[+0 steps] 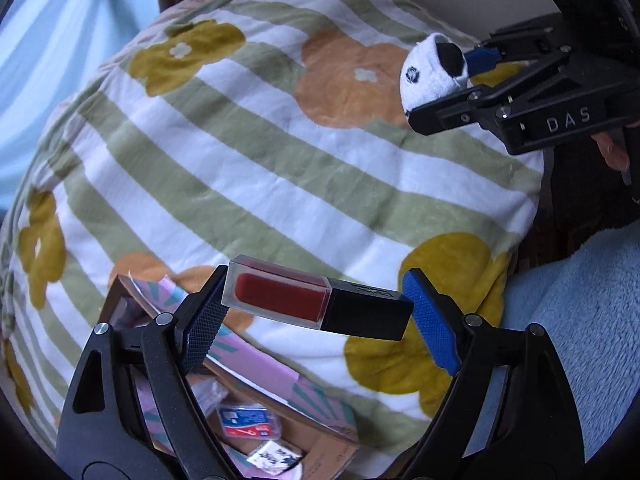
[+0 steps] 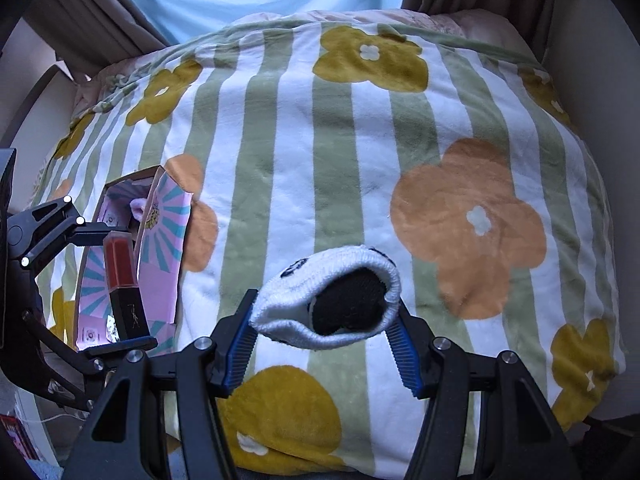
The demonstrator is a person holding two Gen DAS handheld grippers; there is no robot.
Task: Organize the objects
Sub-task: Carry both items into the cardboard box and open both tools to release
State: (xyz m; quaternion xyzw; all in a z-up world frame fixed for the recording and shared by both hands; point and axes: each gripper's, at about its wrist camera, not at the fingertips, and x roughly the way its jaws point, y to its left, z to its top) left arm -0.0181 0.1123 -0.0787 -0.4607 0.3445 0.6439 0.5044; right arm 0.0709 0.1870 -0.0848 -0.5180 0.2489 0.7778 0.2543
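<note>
Holding the red lip gloss tube [image 1: 316,300] end to end, the left gripper [image 1: 316,312] has its jaws about half open, pads on both ends. The tube lies sideways, cap toward 3 o'clock. The open box [image 1: 256,416] sits below, toward 7 o'clock. The right gripper [image 2: 324,328] squeezes a panda sock [image 2: 328,300], farther from the box.

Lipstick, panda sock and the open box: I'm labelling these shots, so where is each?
lipstick [image 1: 320,300], left wrist view, where red tube meets black cap.
panda sock [image 2: 288,322], right wrist view, white cuff.
open box [image 2: 164,240], right wrist view, pink sunburst flap.
</note>
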